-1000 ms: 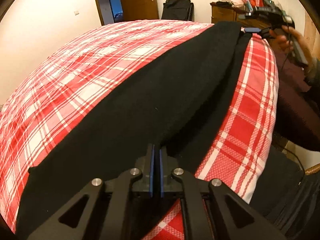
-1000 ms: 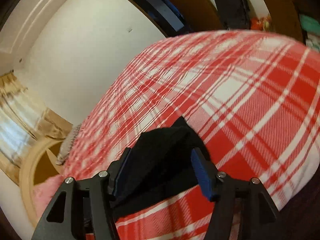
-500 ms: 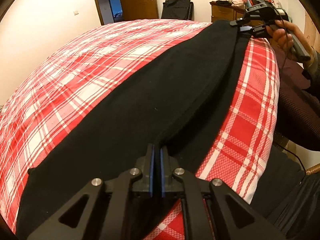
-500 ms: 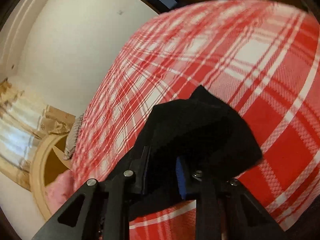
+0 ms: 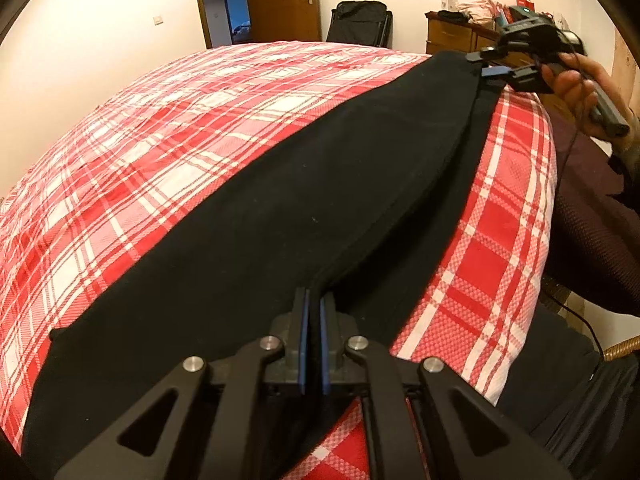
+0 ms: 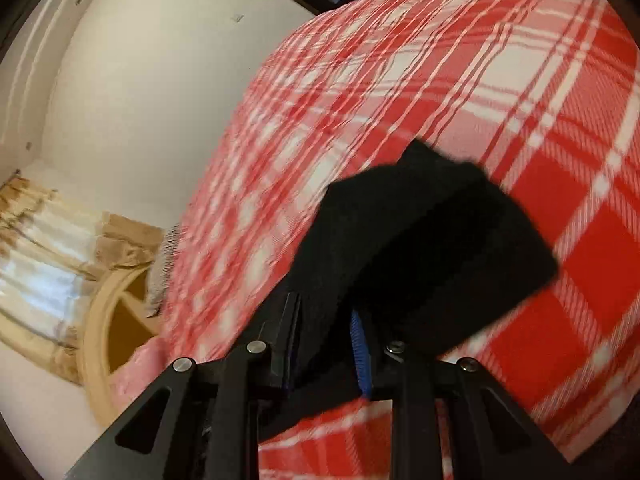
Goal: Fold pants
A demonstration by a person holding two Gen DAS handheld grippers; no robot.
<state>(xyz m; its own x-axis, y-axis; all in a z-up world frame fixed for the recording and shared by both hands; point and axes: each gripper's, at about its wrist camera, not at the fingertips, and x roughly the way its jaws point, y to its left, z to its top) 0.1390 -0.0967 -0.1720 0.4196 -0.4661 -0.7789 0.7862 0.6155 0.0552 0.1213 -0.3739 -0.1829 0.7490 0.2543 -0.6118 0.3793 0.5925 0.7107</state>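
Surface: red plaid bedspread (image 5: 200, 140). Item: black pants (image 5: 280, 220), lengthwise along near edge. My left gripper (image 5: 312, 312): jaws pinched on near end. My right gripper (image 6: 324, 320): jaws clamped on far end. Advice: lift both ends level, fabric taut

A: How was the light?

B: Warm and yellowish on the cream wall (image 5: 100, 36), fairly even, with no hard shadows on the red-and-white plaid bedspread (image 5: 168, 148). The black fabric pants (image 5: 280, 216) came out as a near-featureless dark mass.

A: And sharpness?

B: The left wrist view was crisp. The right wrist view was smeared by motion blur, worst on the bedspread (image 6: 460, 92); left of it, the pale curtained window (image 6: 36, 256) glowed brightest. Both views bulged, fisheye, with black vignetted corners.
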